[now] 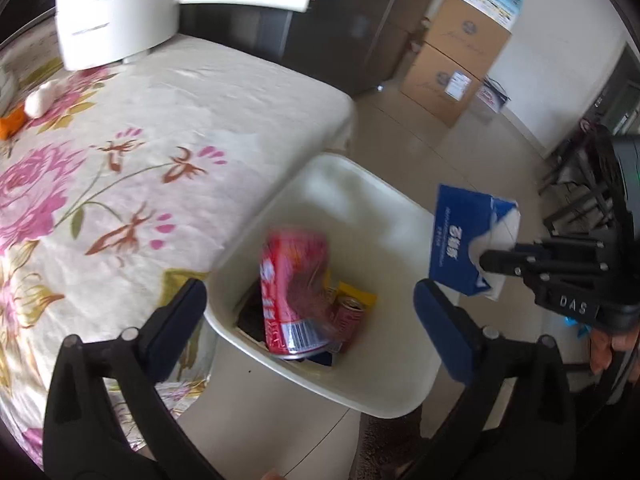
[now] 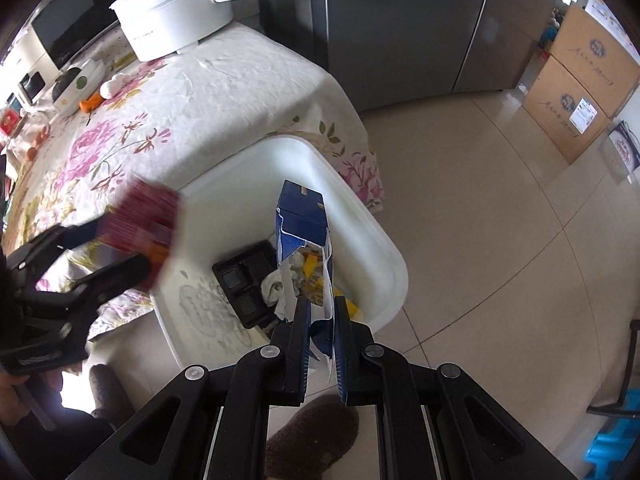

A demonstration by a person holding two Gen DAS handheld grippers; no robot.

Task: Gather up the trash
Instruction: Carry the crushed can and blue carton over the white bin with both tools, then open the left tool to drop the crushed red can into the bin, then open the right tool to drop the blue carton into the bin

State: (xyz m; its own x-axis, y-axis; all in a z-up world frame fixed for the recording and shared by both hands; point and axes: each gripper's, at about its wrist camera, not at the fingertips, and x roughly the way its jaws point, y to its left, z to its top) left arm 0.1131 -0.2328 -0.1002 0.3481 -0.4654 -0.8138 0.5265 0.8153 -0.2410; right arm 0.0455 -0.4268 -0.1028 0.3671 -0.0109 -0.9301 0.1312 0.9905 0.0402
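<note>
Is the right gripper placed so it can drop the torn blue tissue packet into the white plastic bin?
Probably yes: the right gripper holds the torn blue tissue packet above the white plastic bin, with nothing between them.

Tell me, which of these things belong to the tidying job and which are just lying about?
Part of the job:
- red can, dropping from the open left gripper
- blue tissue pack, pinched in the right gripper
- white bin with trash inside

Just lying about:
- white pot on the floral tablecloth
- cardboard boxes
- fridge

Both wrist views downward, sharing bin (image 1: 384, 216)
</note>
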